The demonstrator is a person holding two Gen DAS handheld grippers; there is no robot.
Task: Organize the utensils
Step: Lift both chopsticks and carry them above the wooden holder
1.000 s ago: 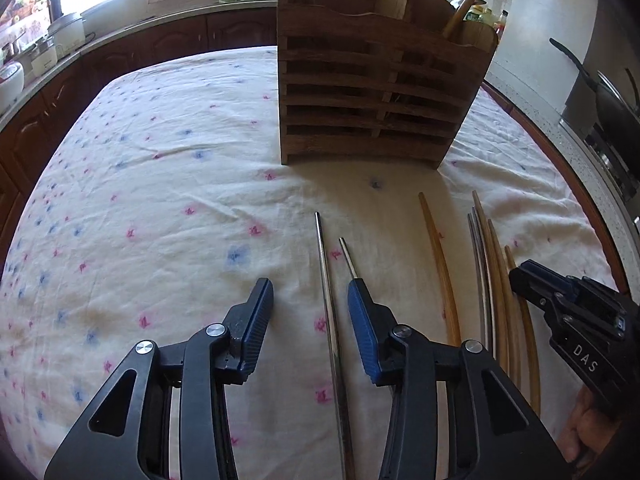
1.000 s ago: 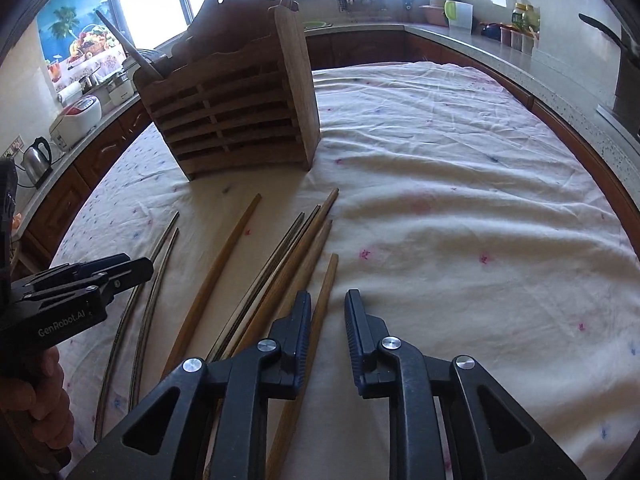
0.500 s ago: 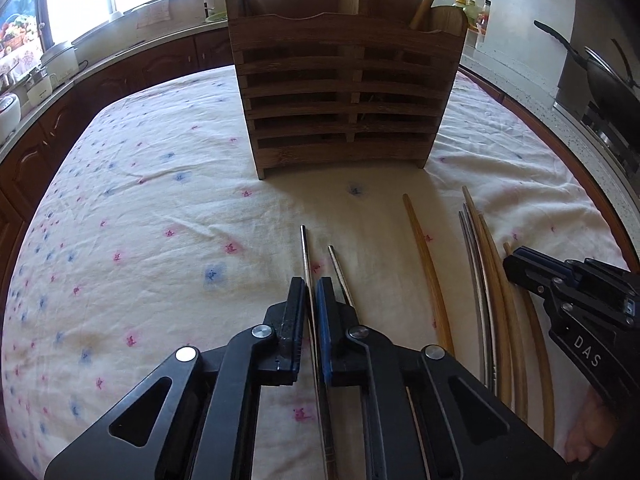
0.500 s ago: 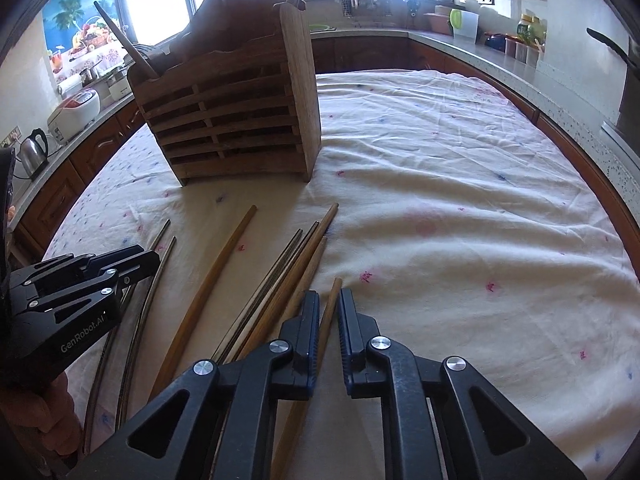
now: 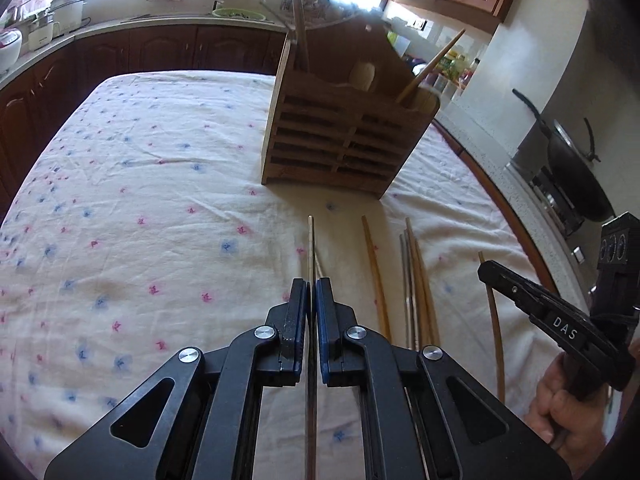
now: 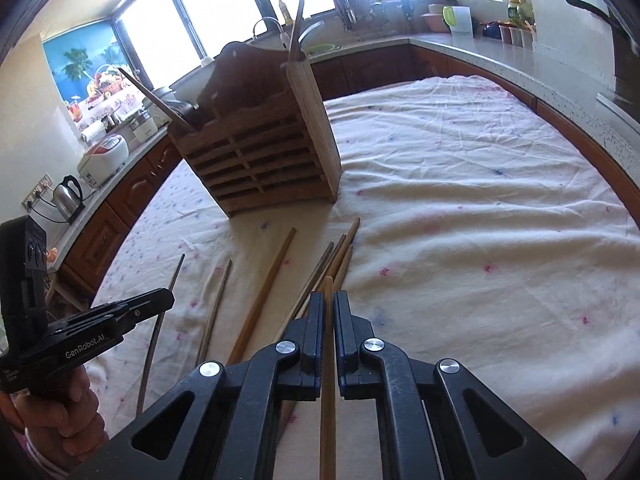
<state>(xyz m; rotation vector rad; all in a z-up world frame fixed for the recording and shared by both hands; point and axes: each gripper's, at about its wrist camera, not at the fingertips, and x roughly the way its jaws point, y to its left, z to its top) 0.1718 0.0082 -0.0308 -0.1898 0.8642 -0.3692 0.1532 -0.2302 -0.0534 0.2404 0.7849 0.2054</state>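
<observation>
- Steel: my left hand-held gripper (image 5: 312, 292) is clamped on a thin metal chopstick (image 5: 311, 240), its long axis pointing ahead at the slatted wooden utensil holder (image 5: 340, 140), which stands toward the surface's far edge.
- My right hand-held gripper (image 6: 329, 304) pinches a wooden chopstick (image 6: 328, 360) likewise; the holder lies ahead-left.

The utensil rack (image 5: 340, 140) stood on the surface (image 5: 140, 200) toward its far edge; loose chopsticks (image 5: 416, 280) lay before it, nearer the right edge.
</observation>
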